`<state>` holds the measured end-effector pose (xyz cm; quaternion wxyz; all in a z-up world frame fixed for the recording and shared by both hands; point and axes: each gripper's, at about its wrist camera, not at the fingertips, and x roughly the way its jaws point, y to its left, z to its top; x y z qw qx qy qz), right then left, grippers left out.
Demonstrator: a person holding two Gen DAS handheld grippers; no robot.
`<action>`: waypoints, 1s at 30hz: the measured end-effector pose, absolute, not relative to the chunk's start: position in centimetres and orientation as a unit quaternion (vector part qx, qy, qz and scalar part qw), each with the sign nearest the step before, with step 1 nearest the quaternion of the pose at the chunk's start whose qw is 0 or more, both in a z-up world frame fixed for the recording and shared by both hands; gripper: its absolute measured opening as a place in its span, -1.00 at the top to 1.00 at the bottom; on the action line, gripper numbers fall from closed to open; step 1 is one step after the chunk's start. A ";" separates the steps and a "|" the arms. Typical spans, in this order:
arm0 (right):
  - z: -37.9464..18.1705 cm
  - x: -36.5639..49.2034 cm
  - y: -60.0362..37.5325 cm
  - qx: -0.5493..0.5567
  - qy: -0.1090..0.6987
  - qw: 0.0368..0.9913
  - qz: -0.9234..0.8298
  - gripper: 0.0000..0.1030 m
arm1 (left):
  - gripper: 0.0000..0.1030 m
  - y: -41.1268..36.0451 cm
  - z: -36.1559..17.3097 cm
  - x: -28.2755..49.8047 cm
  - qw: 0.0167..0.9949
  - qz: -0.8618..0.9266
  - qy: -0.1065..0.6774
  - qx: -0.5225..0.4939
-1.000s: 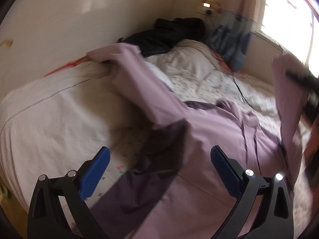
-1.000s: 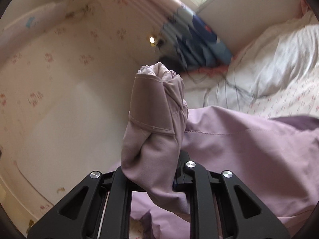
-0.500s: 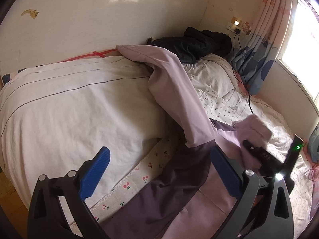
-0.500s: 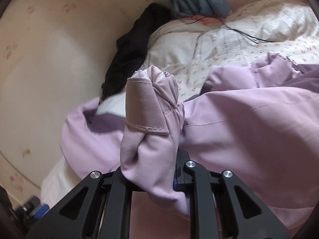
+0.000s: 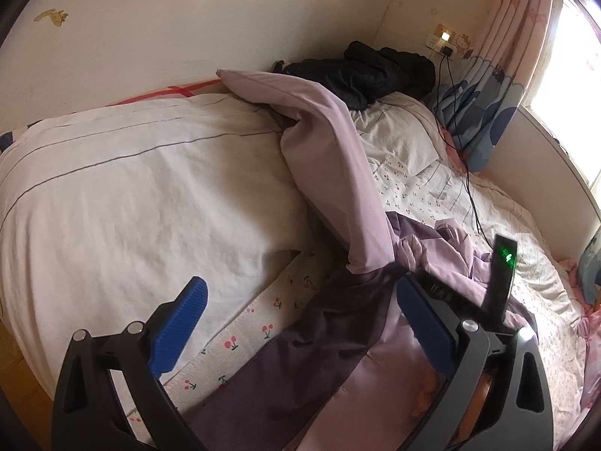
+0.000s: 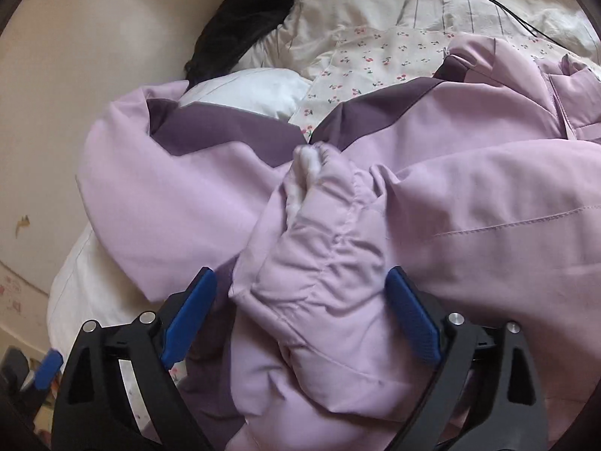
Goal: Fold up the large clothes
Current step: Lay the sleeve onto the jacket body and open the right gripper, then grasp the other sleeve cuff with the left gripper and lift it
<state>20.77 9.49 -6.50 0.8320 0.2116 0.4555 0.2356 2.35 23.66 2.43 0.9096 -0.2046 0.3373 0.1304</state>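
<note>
A lilac jacket (image 5: 375,372) with dark purple panels (image 5: 330,338) lies spread on the bed. One sleeve (image 5: 330,158) runs up over the white duvet. My left gripper (image 5: 300,319) hangs open above the jacket's near edge with nothing between its blue pads. My right gripper (image 6: 300,315) is low over the jacket, its jaws opening wide. The crumpled lilac sleeve cuff (image 6: 319,255) lies loose between its pads and rests on the jacket body (image 6: 469,203). The green-lit black housing (image 5: 503,274) of the right-hand tool shows in the left wrist view.
A white duvet (image 5: 131,195) is heaped on the left of the bed. A black garment (image 5: 368,71) lies in the far corner by the wall. A black cable (image 5: 465,176) trails over the cherry-print sheet (image 5: 424,191). A curtain (image 5: 484,105) hangs at the right.
My right gripper came down with the sleeve cuff pinched in it, laid it on the jacket and opened, letting the cuff go. My left gripper stayed open and shifted slightly.
</note>
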 end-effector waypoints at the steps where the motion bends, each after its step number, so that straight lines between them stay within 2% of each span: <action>1: -5.9 20.3 9.0 0.224 0.442 0.834 0.242 -0.74 | -0.88 23.6 2.4 2.4 0.910 0.130 0.338 -0.202; 4: -4.1 17.4 8.3 0.149 0.421 0.870 0.211 -0.74 | -0.88 23.4 2.4 2.4 0.911 0.127 0.339 -0.198; 7: -5.1 16.0 9.2 0.011 0.439 0.880 0.181 -0.74 | -0.88 23.6 2.2 2.5 0.907 0.121 0.342 -0.212; 10: -6.1 16.6 9.3 0.001 0.446 0.876 0.183 -0.72 | -0.88 23.3 2.2 2.5 0.906 0.118 0.343 -0.216; 12: -5.9 17.4 9.6 0.015 0.439 0.878 0.189 -0.48 | -0.88 23.0 2.2 2.5 0.908 0.118 0.344 -0.210; 13: -5.8 17.7 9.7 0.030 0.439 0.877 0.191 -0.20 | -0.88 22.9 2.2 2.5 0.908 0.117 0.344 -0.206; 15: -5.6 18.3 10.1 0.046 0.436 0.879 0.188 -0.01 | -0.88 23.0 2.3 2.5 0.909 0.117 0.343 -0.205; 17: -5.3 18.6 10.5 0.052 0.428 0.882 0.190 0.34 | -0.88 23.2 2.2 2.5 0.908 0.118 0.343 -0.210; 20: -3.7 18.6 8.3 0.132 0.393 0.888 0.199 0.54 | -0.88 23.7 2.1 2.5 0.905 0.116 0.345 -0.221; 23: -2.3 18.9 7.2 0.179 0.354 0.895 0.206 0.56 | -0.88 23.9 2.1 2.4 0.903 0.115 0.343 -0.230; 26: -3.7 19.7 9.3 0.145 0.394 0.882 0.213 0.55 | -0.88 23.8 2.0 2.6 0.903 0.115 0.345 -0.230; 27: -5.3 20.5 10.4 0.122 0.432 0.868 0.211 0.51 | -0.88 23.7 2.0 2.6 0.903 0.115 0.346 -0.228; 28: -6.4 20.9 10.9 0.112 0.457 0.856 0.212 0.27 | -0.88 23.6 2.0 2.7 0.903 0.115 0.348 -0.225; 30: -6.2 20.5 10.4 0.119 0.453 0.857 0.215 0.26 | -0.88 23.3 1.9 2.8 0.904 0.115 0.350 -0.216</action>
